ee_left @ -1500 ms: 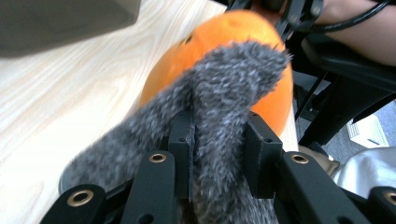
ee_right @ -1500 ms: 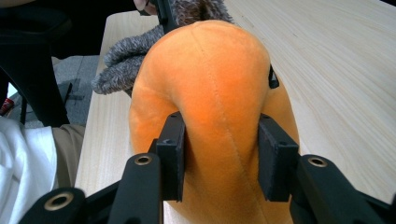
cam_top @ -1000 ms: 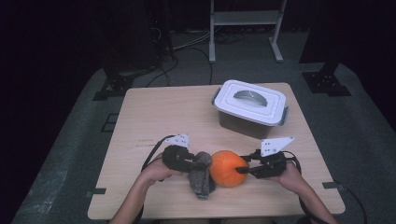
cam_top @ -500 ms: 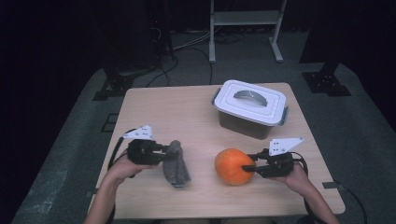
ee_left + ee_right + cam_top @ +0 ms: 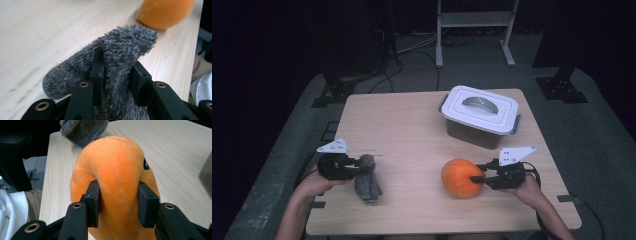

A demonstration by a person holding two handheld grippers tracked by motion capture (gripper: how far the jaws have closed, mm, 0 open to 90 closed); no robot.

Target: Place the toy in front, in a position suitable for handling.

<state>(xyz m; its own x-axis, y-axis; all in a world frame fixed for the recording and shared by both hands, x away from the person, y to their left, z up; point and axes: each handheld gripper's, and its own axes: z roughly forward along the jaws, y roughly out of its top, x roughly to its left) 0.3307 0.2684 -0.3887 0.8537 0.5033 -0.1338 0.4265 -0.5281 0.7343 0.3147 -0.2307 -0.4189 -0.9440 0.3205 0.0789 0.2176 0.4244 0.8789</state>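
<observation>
Left gripper (image 5: 357, 167) carried grey plush (image 5: 367, 177) toward table (image 5: 412, 130) edge.

Fuzzy grey plush toy (image 5: 120, 52); smooth orange velour ball (image 5: 117, 170), seamed. Pale matt wood-grain desk (image 5: 402, 130). Glossy white plastic lid (image 5: 479, 107) on box. Matt black jaws.

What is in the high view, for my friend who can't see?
Two hands hold grippers over a wooden table. The left gripper pinches a grey fuzzy toy, and the right gripper squeezes an orange plush ball. A lidded box sits behind.
</observation>
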